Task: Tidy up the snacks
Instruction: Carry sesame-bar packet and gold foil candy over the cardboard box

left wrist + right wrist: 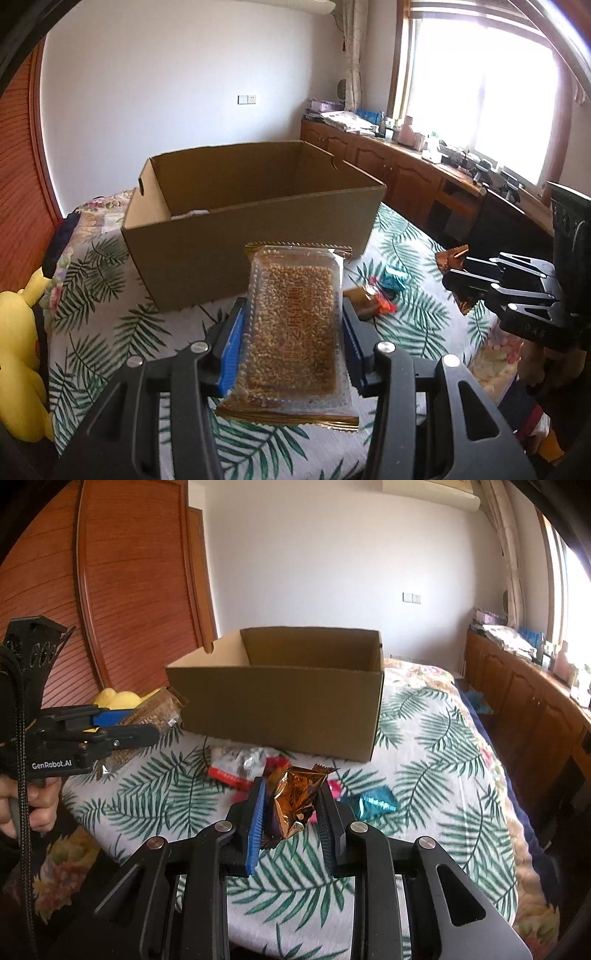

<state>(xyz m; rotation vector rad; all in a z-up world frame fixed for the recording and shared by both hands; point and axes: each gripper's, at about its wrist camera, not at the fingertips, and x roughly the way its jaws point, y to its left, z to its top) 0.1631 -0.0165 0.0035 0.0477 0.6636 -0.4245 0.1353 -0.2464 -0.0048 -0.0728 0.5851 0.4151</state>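
Between left hand-held gripper (293, 328) pads, grain bar packet (293, 325), cardboard box (255, 221) beyond

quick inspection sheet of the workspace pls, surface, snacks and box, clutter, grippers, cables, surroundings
surface: bed cover with green leaf print, carrying the box and loose snacks
job's things: open cardboard box; cereal bar and copper packet held above the cover; teal packet and red packet lying loose in front of the box
clutter: yellow plush at the bed's edge
grippers: left gripper shut on the cereal bar; right gripper shut on the copper packet
cables: black cord hanging by the left gripper
surroundings: wooden wardrobe, low cabinets under a bright window, white wall
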